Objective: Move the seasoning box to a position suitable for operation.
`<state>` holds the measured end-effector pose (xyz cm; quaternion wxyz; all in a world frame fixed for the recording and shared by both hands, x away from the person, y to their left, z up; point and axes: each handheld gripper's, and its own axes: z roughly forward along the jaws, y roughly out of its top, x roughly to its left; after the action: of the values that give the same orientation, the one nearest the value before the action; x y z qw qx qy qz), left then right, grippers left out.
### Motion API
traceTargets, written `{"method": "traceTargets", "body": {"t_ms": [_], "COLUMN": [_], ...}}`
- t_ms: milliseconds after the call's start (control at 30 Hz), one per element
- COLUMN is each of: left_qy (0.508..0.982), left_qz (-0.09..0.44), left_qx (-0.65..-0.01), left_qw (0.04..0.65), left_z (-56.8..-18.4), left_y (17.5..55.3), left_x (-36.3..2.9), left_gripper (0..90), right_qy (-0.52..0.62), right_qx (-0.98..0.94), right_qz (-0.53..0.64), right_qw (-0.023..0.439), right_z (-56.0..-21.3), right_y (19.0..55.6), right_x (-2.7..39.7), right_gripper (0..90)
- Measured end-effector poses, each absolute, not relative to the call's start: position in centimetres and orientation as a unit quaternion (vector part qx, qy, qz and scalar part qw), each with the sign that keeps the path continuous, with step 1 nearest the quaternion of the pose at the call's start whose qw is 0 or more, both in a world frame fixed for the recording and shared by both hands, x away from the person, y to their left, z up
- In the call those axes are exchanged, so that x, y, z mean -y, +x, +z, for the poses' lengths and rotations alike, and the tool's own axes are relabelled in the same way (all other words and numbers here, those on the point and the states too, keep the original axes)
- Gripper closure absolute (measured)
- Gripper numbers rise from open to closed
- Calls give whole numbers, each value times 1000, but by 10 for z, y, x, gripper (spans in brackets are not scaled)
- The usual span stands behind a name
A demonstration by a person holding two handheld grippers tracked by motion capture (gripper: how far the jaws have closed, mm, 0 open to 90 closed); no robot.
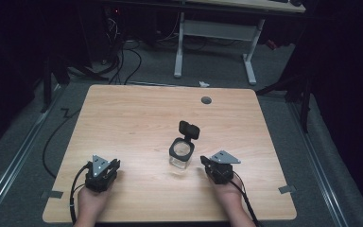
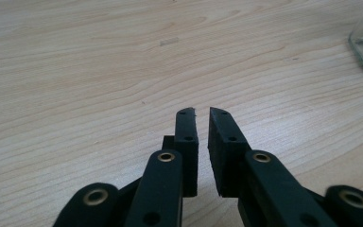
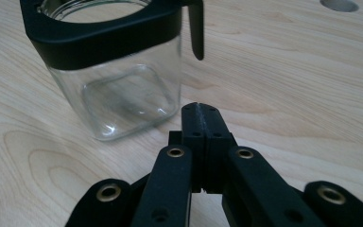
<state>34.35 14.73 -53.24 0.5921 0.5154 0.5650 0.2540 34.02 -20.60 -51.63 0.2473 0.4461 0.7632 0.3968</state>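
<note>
My left gripper [image 1: 115, 164] jaws slightly apart over bare table [image 1: 123, 123]; right gripper [image 1: 204, 161] jaws pressed together beside glass jar [image 1: 181, 152] (lid flipped up).

lab | wooden table [image 1: 123, 123] | floor cables [image 1: 123, 61] | desk frame [image 1: 215, 33] | dark surroundings

Object: we see a square clear glass jar with a black plastic collar [image 1: 181, 153] | State: open and empty, its hinged black lid [image 1: 189, 129] flipped up behind the mouth | Pose: upright on its base | Location: we find it right of centre on the light wooden table [image 1: 132, 123], towards the near edge.
</note>
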Motion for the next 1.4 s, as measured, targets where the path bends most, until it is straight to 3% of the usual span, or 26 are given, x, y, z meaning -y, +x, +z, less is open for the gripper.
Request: {"method": "traceTargets", "body": {"t_ms": [1400], "left_qy": [511], "left_qz": [252], "left_qx": [-560], "left_qw": [602], "left_z": [-527], "left_y": [340], "left_x": [-152], "left_gripper": [846], "right_qy": [437], "right_qx": [-774], "right_qz": [387], "right_qw": [244], "right_z": [-517], "right_y": [383], "right_x": [168], "right_gripper": [900]}}
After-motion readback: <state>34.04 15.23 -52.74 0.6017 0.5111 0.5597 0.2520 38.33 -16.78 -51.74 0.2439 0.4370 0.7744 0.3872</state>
